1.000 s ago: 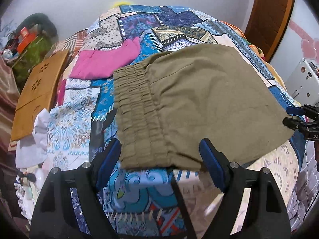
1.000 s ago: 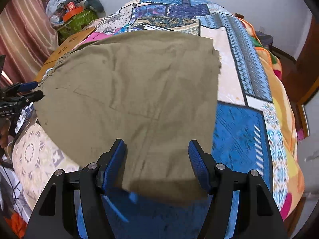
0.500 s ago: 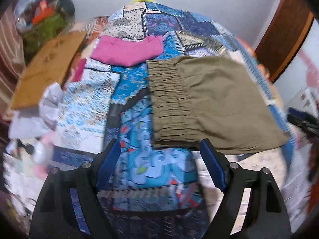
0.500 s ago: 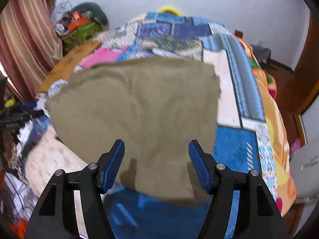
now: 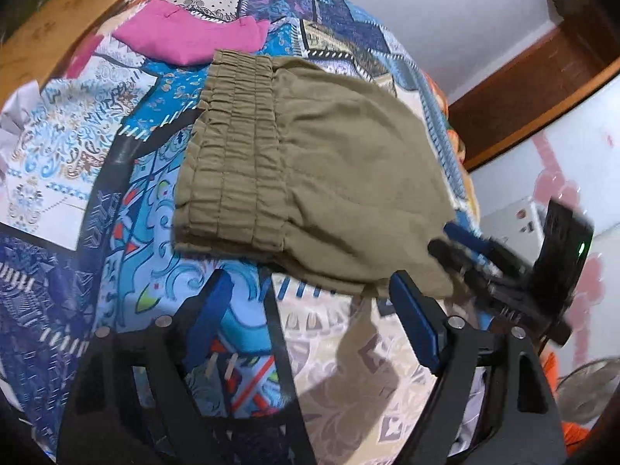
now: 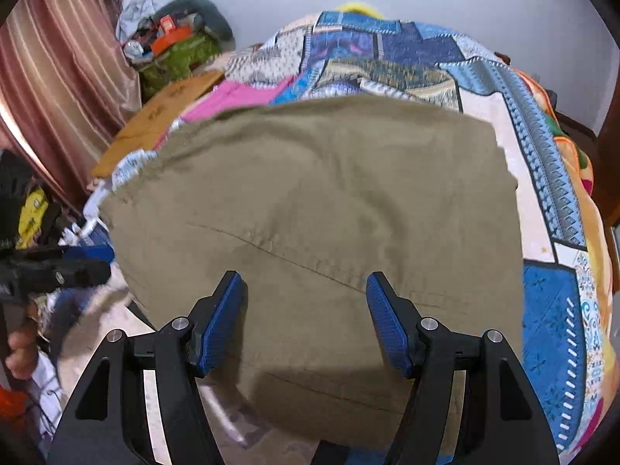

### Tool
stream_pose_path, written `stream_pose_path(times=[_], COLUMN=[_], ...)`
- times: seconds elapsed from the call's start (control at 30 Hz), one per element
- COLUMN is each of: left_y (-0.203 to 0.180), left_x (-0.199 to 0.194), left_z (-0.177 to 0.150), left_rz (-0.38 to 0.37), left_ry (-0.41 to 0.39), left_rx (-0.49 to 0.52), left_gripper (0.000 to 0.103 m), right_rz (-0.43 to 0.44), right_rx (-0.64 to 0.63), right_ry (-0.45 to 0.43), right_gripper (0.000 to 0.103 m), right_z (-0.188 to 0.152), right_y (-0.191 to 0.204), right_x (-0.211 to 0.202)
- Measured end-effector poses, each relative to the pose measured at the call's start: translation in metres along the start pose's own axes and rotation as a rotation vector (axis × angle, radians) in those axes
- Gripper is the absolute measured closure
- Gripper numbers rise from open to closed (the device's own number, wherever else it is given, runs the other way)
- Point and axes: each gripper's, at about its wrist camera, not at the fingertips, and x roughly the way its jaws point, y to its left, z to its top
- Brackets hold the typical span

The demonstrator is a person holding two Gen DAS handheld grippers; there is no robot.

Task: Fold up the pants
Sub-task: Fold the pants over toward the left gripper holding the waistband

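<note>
Pants lie across my left view, waistband upper left, hem toward lower right; left claw is opening, empty, right claw released over them.

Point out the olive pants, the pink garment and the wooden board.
olive pants (image 5: 341, 162): left wrist view, plain fabric beside the elastic waistband.
pink garment (image 5: 186, 37): left wrist view, middle of the folded cloth.
wooden board (image 6: 162, 116): right wrist view, its flat top.
</note>
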Motion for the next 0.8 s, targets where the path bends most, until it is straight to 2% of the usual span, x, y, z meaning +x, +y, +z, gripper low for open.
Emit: stream_pose_path(times=[0.03,0.1,0.2,0.3,0.37,0.47,0.53,0.6,0.8], left_y=[0.004,0.014,0.024,0.027,0.025,0.018,0.014,0.004,-0.023], left_x=[0.001,0.005,0.012,0.016,0.018,0.018,0.015,0.009,-0.01], left_z=[0.002,0.009,0.021,0.033,0.039,0.043,0.042,0.037,0.023], left_rz=[-0.032,-0.092,-0.121,-0.113,-0.05,0.055,0.098,0.178,0.447], left_ry=[-0.005,-0.018,-0.019,-0.019,-0.024,-0.043,-0.069,-0.105,-0.197], left_rx=[-0.021,-0.075,-0.14,-0.176,-0.163,-0.119,-0.089,-0.024,0.176], left_gripper=[0.012,0.01,0.01,0.011,0.03,0.047,0.051,0.054,0.055], right_rz=[0.001,0.003,0.015,0.033,0.043,0.052,0.053,0.055,0.052], right_rx=[-0.008,-0.031,-0.034,-0.036,-0.034,-0.029,-0.022,-0.011,0.041], right_ry=[-0.012,-0.01,-0.008,-0.016,-0.022,-0.025,-0.027,-0.025,-0.02], right_gripper=[0.04,0.04,0.04,0.04,0.04,0.04,0.04,0.04,0.04], right_z=[-0.002,-0.003,-0.002,-0.004,-0.005,-0.005,-0.005,-0.006,-0.017], right_y=[0.0,0.0,-0.002,-0.005,-0.005,-0.006,-0.007,-0.009,-0.023], right_x=[-0.001,-0.002,-0.002,-0.003,-0.003,-0.003,-0.004,-0.006,-0.021])
